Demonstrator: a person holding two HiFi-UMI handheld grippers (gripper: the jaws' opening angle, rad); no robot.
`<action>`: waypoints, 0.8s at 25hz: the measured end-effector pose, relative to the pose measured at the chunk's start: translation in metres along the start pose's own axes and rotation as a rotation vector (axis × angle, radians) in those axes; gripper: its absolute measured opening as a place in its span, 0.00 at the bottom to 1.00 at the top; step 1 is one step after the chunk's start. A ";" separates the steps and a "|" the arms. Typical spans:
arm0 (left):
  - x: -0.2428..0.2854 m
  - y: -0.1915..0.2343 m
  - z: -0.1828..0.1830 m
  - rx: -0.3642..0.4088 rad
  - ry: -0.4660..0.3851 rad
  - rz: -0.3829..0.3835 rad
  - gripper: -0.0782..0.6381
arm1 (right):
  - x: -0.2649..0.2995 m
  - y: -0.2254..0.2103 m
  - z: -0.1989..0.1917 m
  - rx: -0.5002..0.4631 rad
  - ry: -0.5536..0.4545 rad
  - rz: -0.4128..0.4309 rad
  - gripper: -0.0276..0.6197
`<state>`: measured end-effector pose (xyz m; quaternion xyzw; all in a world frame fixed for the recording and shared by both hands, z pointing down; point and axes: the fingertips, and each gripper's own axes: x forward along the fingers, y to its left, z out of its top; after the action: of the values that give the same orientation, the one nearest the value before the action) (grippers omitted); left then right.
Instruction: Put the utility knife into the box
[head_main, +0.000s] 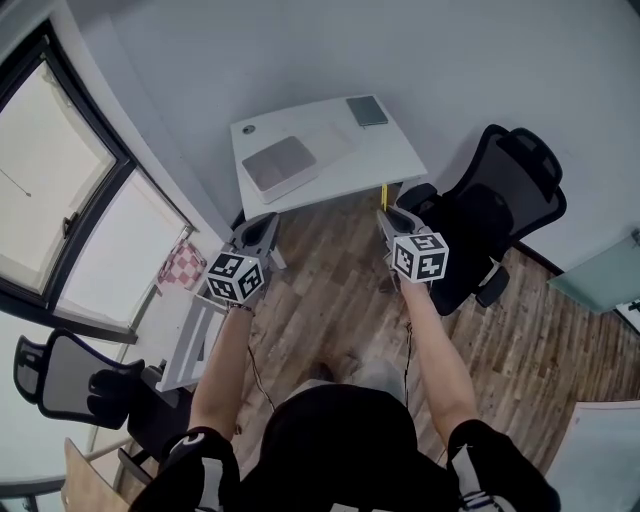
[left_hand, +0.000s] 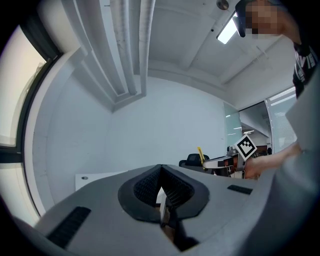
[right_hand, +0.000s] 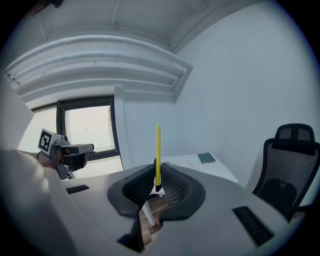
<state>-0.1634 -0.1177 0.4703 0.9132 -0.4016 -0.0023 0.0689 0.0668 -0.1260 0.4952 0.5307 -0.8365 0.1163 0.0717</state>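
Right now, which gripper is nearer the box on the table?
Left. The left gripper hangs just short of the table edge, in front of the box. The right gripper, holding the knife, is off by the table's right corner.

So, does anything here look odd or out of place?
Nothing looks spilled or damaged. The utility knife juts out from the right gripper, clamped at its end, and it is not in the box.

Qty per kind:
Tables x2: far table (head_main: 390, 152), left table (head_main: 158, 328); chairs x2: right chair (head_main: 505, 205), left chair (head_main: 62, 378); 1 box (head_main: 280, 166), 1 notebook (head_main: 367, 110), 1 utility knife (right_hand: 158, 150).
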 end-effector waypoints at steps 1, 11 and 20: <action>0.004 0.003 0.000 0.002 0.000 -0.004 0.14 | 0.004 -0.002 0.002 0.001 -0.003 -0.003 0.14; 0.059 0.046 -0.005 0.008 0.014 0.029 0.14 | 0.076 -0.041 0.011 0.015 -0.017 0.041 0.14; 0.159 0.085 -0.007 -0.009 0.051 0.083 0.14 | 0.168 -0.124 0.034 0.027 0.006 0.103 0.14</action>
<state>-0.1181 -0.2905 0.4963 0.8951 -0.4375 0.0218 0.0832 0.1073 -0.3322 0.5183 0.4877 -0.8607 0.1328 0.0609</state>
